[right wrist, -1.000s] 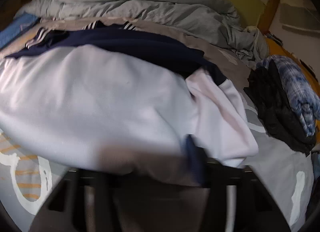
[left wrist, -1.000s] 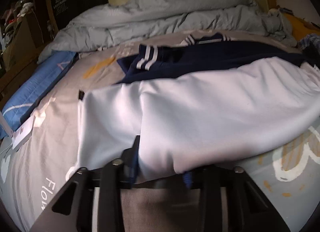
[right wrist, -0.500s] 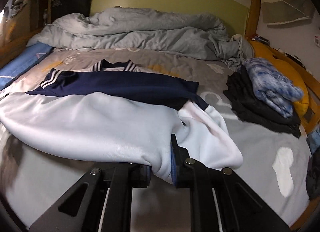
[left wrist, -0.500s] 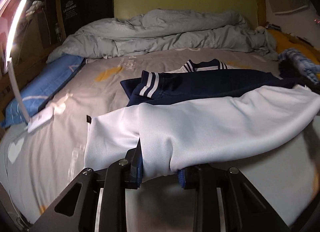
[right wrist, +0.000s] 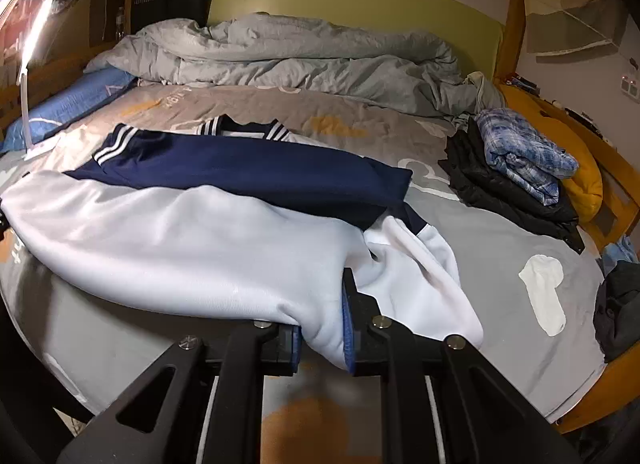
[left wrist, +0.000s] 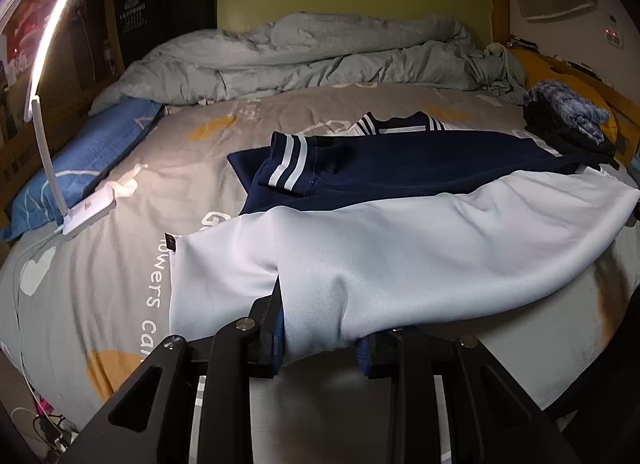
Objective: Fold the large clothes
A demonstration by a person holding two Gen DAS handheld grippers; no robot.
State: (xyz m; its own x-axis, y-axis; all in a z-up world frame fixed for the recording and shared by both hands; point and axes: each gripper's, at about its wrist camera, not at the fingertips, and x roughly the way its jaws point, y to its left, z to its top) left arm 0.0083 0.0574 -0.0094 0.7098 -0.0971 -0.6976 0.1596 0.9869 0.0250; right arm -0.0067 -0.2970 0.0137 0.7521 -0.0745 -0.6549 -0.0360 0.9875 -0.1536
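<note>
On the bed [left wrist: 120, 264], seen from the left wrist, the white and navy jacket [left wrist: 400, 248] lies across the middle, its near white hem raised off the sheet and its navy collar end lying flat toward the grey duvet [left wrist: 320, 52]. The left claw [left wrist: 320, 338] is narrowed and clamped on a bunched fold of that hem. To fold well, both corners should travel level and together toward the duvet, keeping the edge taut so it lands square on the navy part.

From the right wrist, the jacket [right wrist: 200, 232] sags between the two grips. The right claw [right wrist: 322, 340] is nearly closed, pinching the other hem corner tightly. A stack of folded clothes [right wrist: 516, 176] sits beside the jacket, away from the lamp [right wrist: 32, 40].
</note>
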